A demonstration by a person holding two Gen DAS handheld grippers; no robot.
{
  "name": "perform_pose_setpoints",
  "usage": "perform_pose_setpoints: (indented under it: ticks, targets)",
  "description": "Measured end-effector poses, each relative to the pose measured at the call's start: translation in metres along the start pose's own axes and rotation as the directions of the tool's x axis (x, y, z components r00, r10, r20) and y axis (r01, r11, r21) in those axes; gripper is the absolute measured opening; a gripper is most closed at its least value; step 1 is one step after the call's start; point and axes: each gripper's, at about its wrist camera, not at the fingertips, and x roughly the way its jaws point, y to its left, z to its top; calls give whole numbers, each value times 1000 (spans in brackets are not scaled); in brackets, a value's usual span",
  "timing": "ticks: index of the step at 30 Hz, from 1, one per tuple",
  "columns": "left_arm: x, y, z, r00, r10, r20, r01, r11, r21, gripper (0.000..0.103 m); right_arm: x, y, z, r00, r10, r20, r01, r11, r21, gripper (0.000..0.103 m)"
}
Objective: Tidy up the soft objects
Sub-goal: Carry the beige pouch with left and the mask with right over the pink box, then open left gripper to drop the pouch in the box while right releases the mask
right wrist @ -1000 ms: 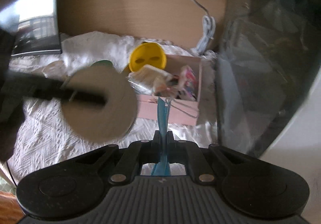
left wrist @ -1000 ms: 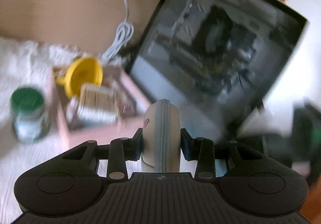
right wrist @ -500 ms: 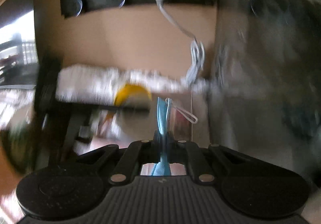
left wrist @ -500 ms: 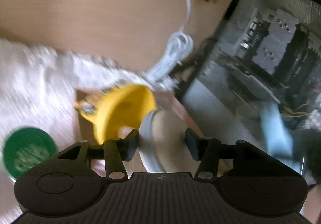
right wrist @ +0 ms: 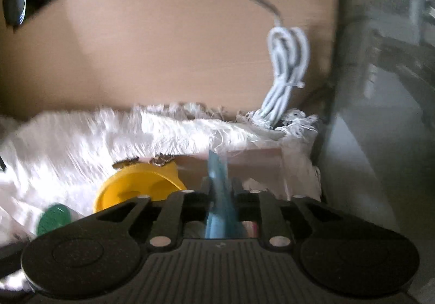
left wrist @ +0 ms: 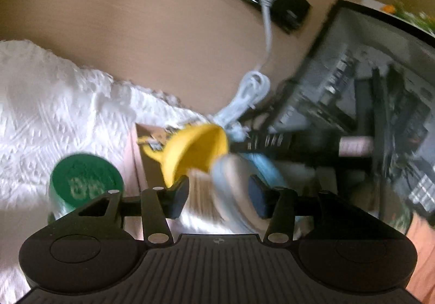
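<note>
**Both soft things over the pink box, both sets of tongs mid-release**

The round beige pouch (left wrist: 231, 189) stood on edge between the fingers of the left tongs (left wrist: 218, 193), its zip rim facing the camera and its flat faces turned toward the pads. It leaned against the right-hand pad, while a gap showed at the left-hand one; the jaws were closing, yet the grip looked loose, not pressed from both sides. Below and ahead of it lay the pink box (left wrist: 136, 168), so the pouch seemed to be directly above its landing place and needed, by my reading, only to drop.

The blue cloth strip (right wrist: 218, 195) hung upright in the right tongs (right wrist: 220, 189), long axis running away from the camera. Those jaws were opening around it with narrow gaps on either side. It too hung over the pink box (right wrist: 255, 157), nearer its far wall.

Inside the box the yellow funnel (left wrist: 195, 149) lay tilted just left of the pouch and could be knocked. A green-lidded jar (left wrist: 84, 181) stood outside the box, to the left, on the white knitted cloth (left wrist: 54, 102) covering the worktop. A coiled white cable (right wrist: 288, 70) hung behind the box, and a glass-sided computer case (left wrist: 367, 91) rose close on the right. In the left view the blue strip and the pouch sat nearly together, so the two tongs crowded each other.
</note>
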Motion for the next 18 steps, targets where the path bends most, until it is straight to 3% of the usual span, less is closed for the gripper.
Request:
perform_pose_setpoints:
  ticks: [2,4,5,6,9,14,18]
  targets:
    - [2,-7,-4,999,-4,-34,5,1000,28,42,-17,-6,-3,999,3,33,-4,999,34,33]
    - [9,-10,-5,998,-4,-57,7,999,49,36,-16,-13,-4,1000,22,11,-23,997,78,32]
    - [13,-10,-4,998,1,-68,2,999,49,36,-8,-14,-5,1000,24,-16,-22,996,89,27]
    - [14,-9,-3,998,-8,-68,11,999,42,36,0,-13,-7,999,10,-34,-7,996,87,14]
    - [19,-10,1,998,-7,-66,12,997,77,36,28,-8,-8,998,-5,-57,10,997,83,7]
    - [24,-10,5,997,31,-64,-24,994,110,36,54,-13,15,992,106,-67,-92,978,186,7]
    - [23,-13,7,996,48,-79,-38,992,122,36,48,-6,20,989,108,-99,-94,986,135,16]
